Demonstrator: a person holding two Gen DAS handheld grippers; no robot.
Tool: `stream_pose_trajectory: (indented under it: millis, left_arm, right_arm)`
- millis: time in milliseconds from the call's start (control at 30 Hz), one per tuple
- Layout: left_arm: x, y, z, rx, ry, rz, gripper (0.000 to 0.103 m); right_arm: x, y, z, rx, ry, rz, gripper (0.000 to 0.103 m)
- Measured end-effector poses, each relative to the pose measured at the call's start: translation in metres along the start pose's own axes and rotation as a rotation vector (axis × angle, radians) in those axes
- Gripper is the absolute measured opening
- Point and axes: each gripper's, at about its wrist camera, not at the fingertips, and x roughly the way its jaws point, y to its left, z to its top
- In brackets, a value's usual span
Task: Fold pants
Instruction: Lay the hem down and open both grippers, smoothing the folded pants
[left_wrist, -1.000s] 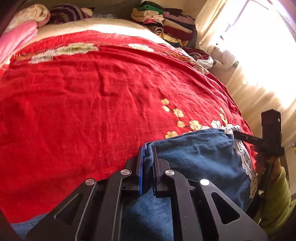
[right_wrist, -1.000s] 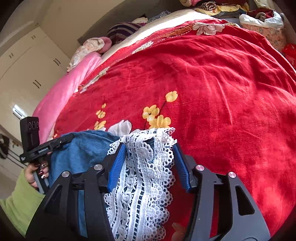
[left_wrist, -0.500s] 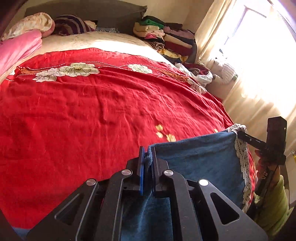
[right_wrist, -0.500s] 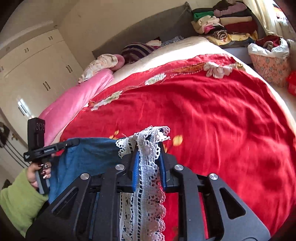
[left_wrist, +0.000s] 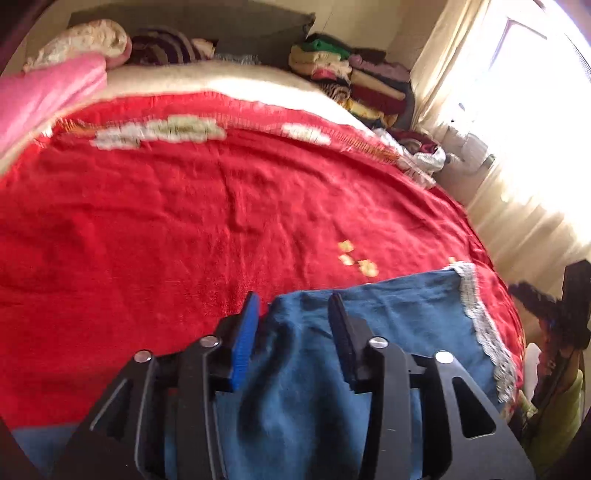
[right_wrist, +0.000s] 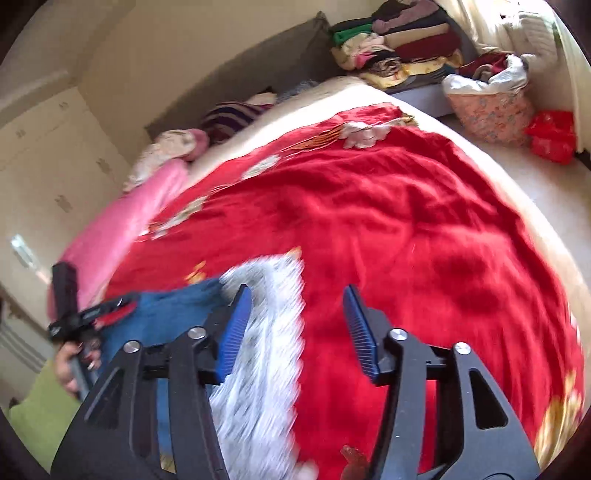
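Note:
The blue denim pants (left_wrist: 373, 325) with a white lace side trim (left_wrist: 480, 325) lie on the red bedspread (left_wrist: 184, 221) at its near edge. My left gripper (left_wrist: 293, 306) is open, its fingers on either side of the pants' upper edge. In the right wrist view my right gripper (right_wrist: 297, 291) is open over the blurred lace trim (right_wrist: 258, 354), with the blue cloth (right_wrist: 173, 314) to its left. The left gripper (right_wrist: 92, 317) shows at the far left there, and the right gripper (left_wrist: 554, 306) at the far right of the left wrist view.
Pink bedding (left_wrist: 44, 96) and pillows (left_wrist: 81, 44) lie at the bed's head. Stacked folded clothes (left_wrist: 351, 81) stand at the back right. A patterned basket (right_wrist: 491, 107) and a red bag (right_wrist: 550, 136) sit on the floor beside the bed. A bright window (left_wrist: 535, 92) is on the right.
Both grippers were shut on the pants half a second ago and have opened. The pants' edge has dropped onto the bedspread.

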Motion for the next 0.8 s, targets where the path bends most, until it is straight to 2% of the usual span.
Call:
stream_pose_trajectory:
  millis: [67, 200, 300, 467, 533, 600, 633, 800]
  left_arm:
    - [-0.020, -0.009, -0.008, 0.023, -0.016, 0.006, 0.049]
    - [-0.049, -0.027, -0.041, 0.094, -0.019, 0.003, 0.049]
    - [-0.062, -0.028, -0.071, 0.101, 0.020, 0.018, 0.049]
    - [-0.073, -0.014, -0.116, 0.131, 0.086, 0.142, 0.049]
    - [-0.074, -0.005, -0.126, 0.133, 0.093, 0.194, 0.052]
    - [-0.075, 0.002, -0.133, 0.137, 0.094, 0.224, 0.053]
    - [-0.076, 0.004, -0.134, 0.137, 0.089, 0.226, 0.053]
    - [-0.083, 0.021, -0.131, 0.127, 0.077, 0.277, 0.054]
  right_arm:
    - [-0.008, 0.008, -0.017, -0.021, 0.047, 0.008, 0.050]
    - [-0.012, 0.018, -0.049, -0.032, 0.132, 0.028, 0.049]
    - [-0.007, 0.020, -0.061, -0.054, 0.184, 0.027, 0.049]
    - [0.012, 0.026, -0.068, -0.111, 0.262, 0.000, 0.052]
    - [0.026, 0.033, -0.073, -0.177, 0.310, -0.038, 0.053]
    - [0.031, 0.040, -0.074, -0.237, 0.326, -0.071, 0.040]
    - [0.030, 0.044, -0.072, -0.255, 0.321, -0.048, 0.012]
    - [0.017, 0.049, -0.061, -0.328, 0.303, -0.095, 0.009]
